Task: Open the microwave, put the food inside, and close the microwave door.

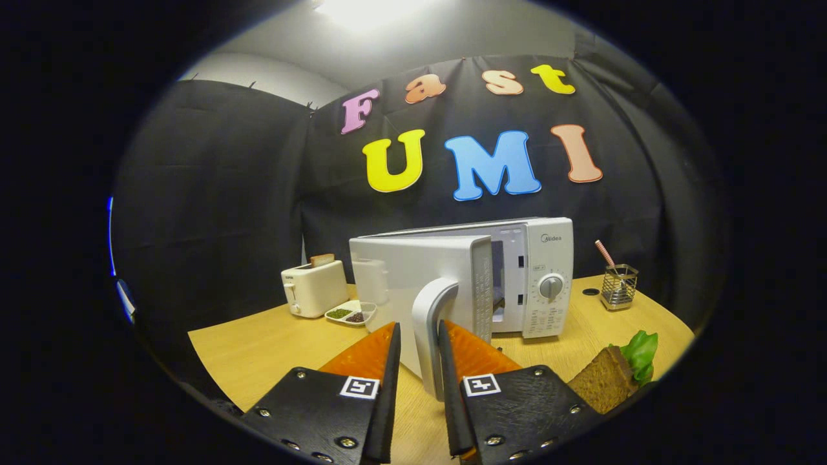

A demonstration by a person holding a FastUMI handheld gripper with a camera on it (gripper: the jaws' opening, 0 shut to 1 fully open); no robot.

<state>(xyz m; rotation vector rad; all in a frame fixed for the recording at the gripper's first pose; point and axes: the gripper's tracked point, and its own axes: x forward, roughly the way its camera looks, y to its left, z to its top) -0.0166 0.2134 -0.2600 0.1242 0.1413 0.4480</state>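
Clamping handle (434, 323) with hand-held gripper (420, 342), swinging microwave (546, 258) door (413, 271) partly open; sandwich (614, 374) waiting on table (258, 342), loading and closing remaining.

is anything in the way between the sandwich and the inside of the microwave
Yes: the half-open microwave door, its handle between the claw fingers, stands partly across the opening. The sandwich lies on the table beside the claw.

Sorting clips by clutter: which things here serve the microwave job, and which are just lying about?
Job:
- white microwave, its door swung open
- grey door handle, between the orange fingers, apparently gripped
- brown bread sandwich with green lettuce

Lying about:
- white toaster
- small white dish
- wire mesh holder
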